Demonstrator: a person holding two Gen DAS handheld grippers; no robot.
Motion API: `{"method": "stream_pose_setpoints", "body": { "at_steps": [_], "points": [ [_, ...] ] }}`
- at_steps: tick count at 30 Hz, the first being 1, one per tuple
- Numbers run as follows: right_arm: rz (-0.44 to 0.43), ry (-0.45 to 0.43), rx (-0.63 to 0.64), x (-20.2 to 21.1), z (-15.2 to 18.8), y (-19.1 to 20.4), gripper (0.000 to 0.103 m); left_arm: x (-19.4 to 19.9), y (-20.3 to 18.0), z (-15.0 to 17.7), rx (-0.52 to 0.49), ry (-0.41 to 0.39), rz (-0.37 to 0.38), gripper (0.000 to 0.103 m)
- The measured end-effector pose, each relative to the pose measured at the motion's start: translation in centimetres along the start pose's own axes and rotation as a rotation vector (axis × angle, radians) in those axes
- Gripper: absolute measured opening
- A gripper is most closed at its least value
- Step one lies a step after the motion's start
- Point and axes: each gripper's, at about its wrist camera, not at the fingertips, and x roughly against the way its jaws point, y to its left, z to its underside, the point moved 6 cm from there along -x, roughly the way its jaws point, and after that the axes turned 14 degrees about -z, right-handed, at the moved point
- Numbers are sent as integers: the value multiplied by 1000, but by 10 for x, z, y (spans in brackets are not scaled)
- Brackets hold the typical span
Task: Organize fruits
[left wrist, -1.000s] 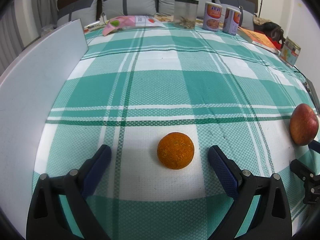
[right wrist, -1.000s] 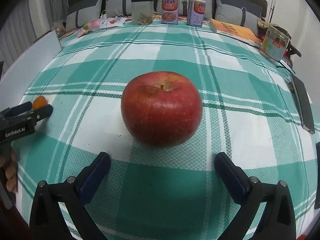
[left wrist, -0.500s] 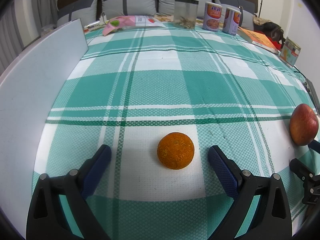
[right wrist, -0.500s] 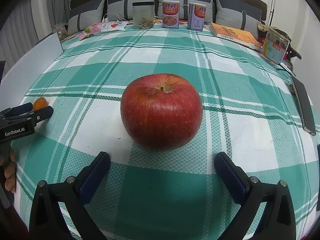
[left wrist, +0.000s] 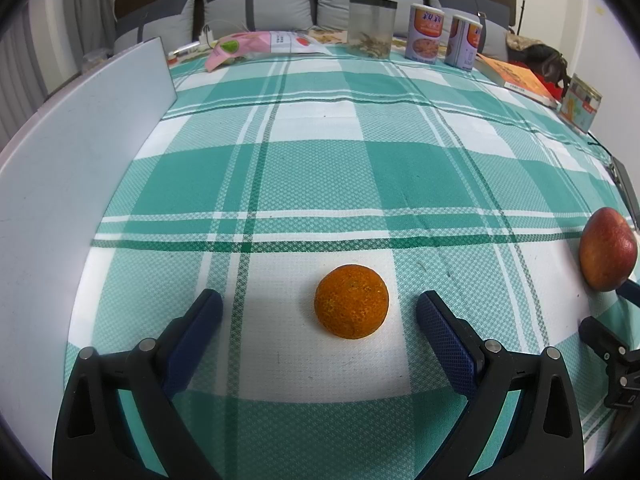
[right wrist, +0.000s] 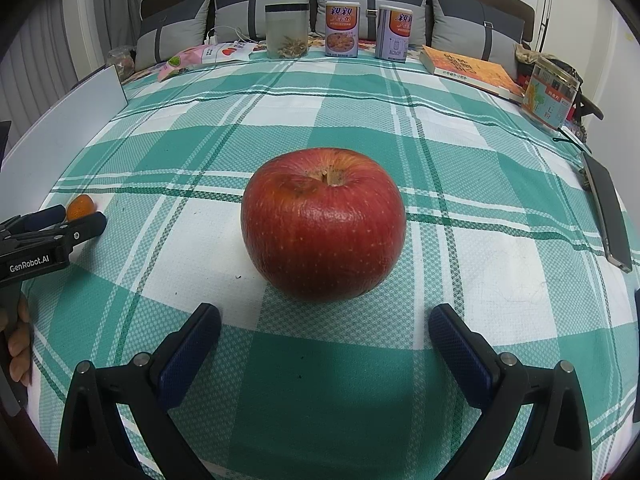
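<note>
Nothing has moved: each hand-held gripper, left (left wrist: 319,312) and right (right wrist: 325,326), gapes wide, touching neither orange (left wrist: 351,301) nor apple (right wrist: 323,224).

Two fruits on the checked cloth — one orange (left wrist: 351,301) near left, one apple (right wrist: 323,224) near right. Far off: two printed cans (right wrist: 341,29), one clear jar (right wrist: 286,31), one book (right wrist: 472,72) — four grey cushions (right wrist: 370,2).

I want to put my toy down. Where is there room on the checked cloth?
The wide middle, between the apple, the orange and the tins at the back, is bare. The back edge is crowded.
</note>
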Motion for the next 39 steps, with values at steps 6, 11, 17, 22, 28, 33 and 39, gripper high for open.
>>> {"method": "stream_pose_setpoints", "body": {
  "at_steps": [6, 11, 17, 22, 28, 33, 39],
  "points": [
    [1, 0, 0, 0, 0, 0, 103, 0, 0, 0, 0, 0, 0, 99],
    [1, 0, 1, 0, 0, 0, 103, -1, 1, 0, 0, 0, 0, 99],
    [1, 0, 1, 0, 0, 0, 103, -1, 1, 0, 0, -1, 0, 99],
    [1, 1, 1, 0, 0, 0, 103, -1, 1, 0, 2, 1, 7, 99],
    [1, 0, 1, 0, 0, 0, 103, 12, 10, 9, -38, 33, 182, 99],
    [0, 1, 0, 0, 0, 0, 103, 12, 0, 3, -76, 65, 135, 97],
    [-152, 66, -77, 23, -22, -8, 102, 8, -11, -7, -108, 63, 84, 31]
  ]
}}
